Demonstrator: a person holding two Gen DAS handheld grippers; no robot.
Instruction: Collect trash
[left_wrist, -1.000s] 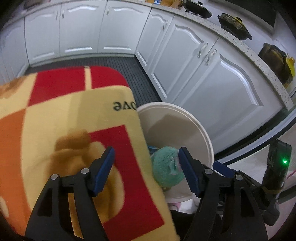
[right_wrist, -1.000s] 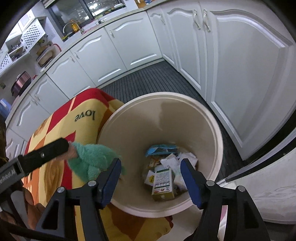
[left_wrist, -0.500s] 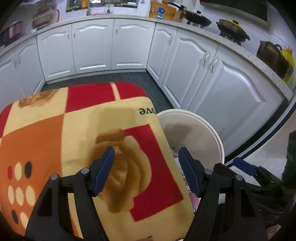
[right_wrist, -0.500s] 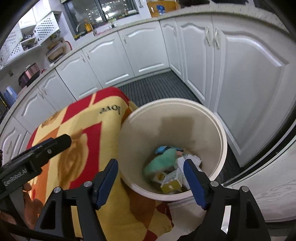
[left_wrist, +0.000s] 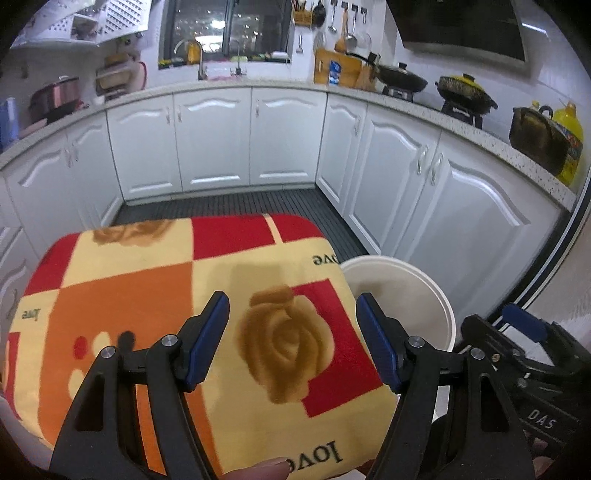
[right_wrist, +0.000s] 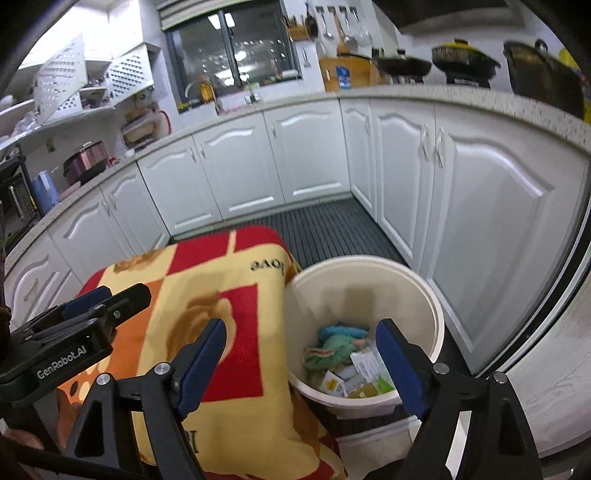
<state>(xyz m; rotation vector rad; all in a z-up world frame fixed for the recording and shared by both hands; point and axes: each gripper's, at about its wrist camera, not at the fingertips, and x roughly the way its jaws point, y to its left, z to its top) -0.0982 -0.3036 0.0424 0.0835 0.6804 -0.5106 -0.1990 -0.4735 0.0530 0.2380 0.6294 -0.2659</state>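
A cream waste bucket (right_wrist: 428, 295) stands on the floor beside a blanket-covered table (right_wrist: 221, 295). Inside it lie a crumpled green cloth (right_wrist: 328, 352), small cartons and paper scraps (right_wrist: 354, 380). My right gripper (right_wrist: 301, 362) hangs above the bucket's near rim, its jaws opening, with nothing between them. My left gripper (left_wrist: 291, 338) stands open and empty over the red, orange and cream blanket (left_wrist: 155, 291). In the left wrist view the bucket (left_wrist: 406, 280) shows past the table's right edge, and the right gripper's body (left_wrist: 524, 358) is low on the right.
White cabinets (left_wrist: 221, 144) run along the back and right, under a counter with pots (left_wrist: 465, 92) and a sink. A dark ribbed mat (right_wrist: 325, 229) covers the floor between table and cabinets. A fingertip (left_wrist: 266, 469) shows at the bottom edge.
The green cloth left the gripper tip and fell into the bucket. Both grippers rose and drew back, so more of the kitchen shows. The right jaws have widened.
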